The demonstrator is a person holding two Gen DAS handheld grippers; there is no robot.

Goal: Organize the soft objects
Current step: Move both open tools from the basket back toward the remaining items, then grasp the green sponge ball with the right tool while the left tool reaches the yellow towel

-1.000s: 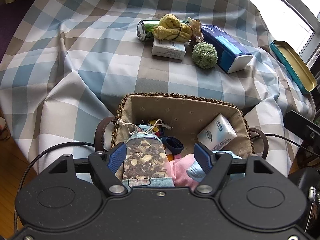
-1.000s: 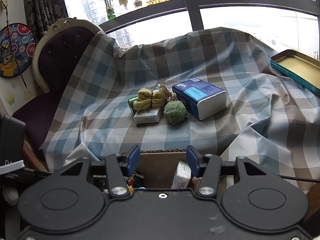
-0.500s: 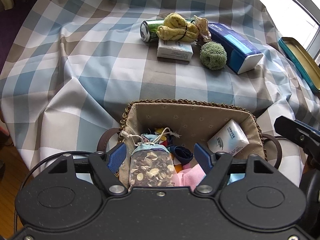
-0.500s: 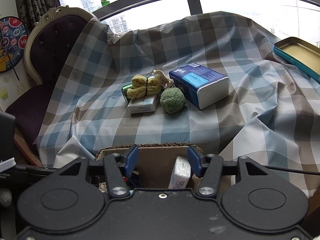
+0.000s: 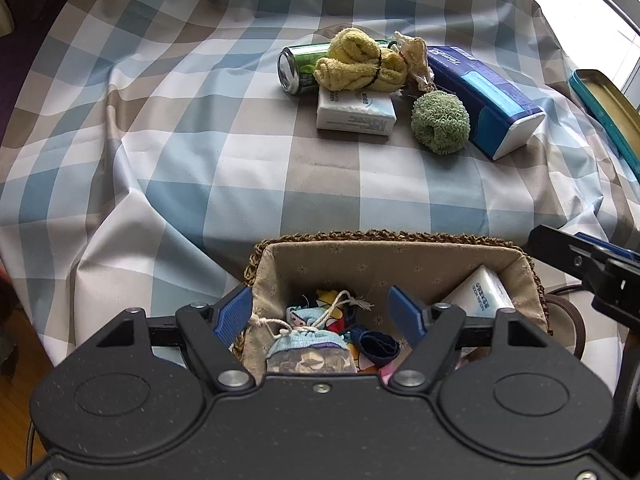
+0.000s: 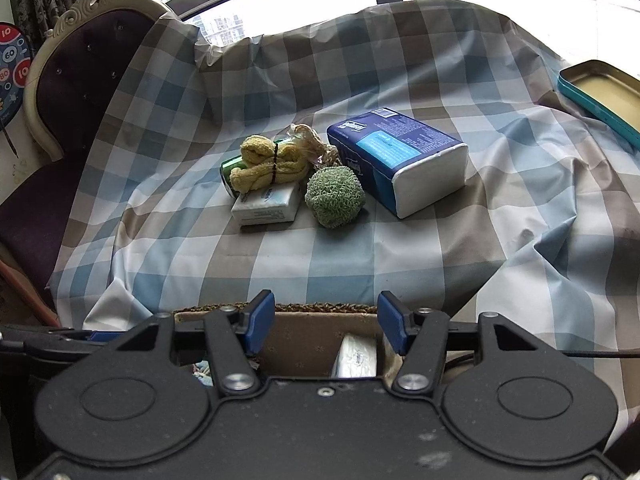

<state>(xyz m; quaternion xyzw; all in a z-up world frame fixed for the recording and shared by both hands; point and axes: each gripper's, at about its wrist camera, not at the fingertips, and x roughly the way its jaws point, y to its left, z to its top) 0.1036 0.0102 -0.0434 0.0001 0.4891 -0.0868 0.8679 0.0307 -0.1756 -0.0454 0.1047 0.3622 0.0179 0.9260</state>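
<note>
A lined wicker basket (image 5: 360,237) sits at the near table edge, holding a drawstring pouch (image 5: 308,350), coloured cloths and a white tissue pack (image 5: 482,294). My left gripper (image 5: 322,314) is open and empty above the basket. My right gripper (image 6: 326,326) is open and empty over the basket's rim (image 6: 316,306). Farther back lie a yellow towel roll (image 5: 360,60), a green knitted ball (image 5: 440,122), a white tissue pack (image 5: 354,114) and a blue tissue pack (image 5: 486,96). They also show in the right wrist view: towel (image 6: 272,166), ball (image 6: 335,196), blue pack (image 6: 400,160).
A green can (image 5: 298,68) lies behind the towel roll, with a crumpled net bag (image 5: 414,58) beside it. A teal tin lid (image 6: 600,96) lies at the far right. A checked cloth (image 5: 200,140) covers the table. A purple chair (image 6: 80,80) stands at the left.
Both grippers have risen and drawn back from the basket. The pouch stays in the basket, lower in the left view. The table objects appear nearer.
</note>
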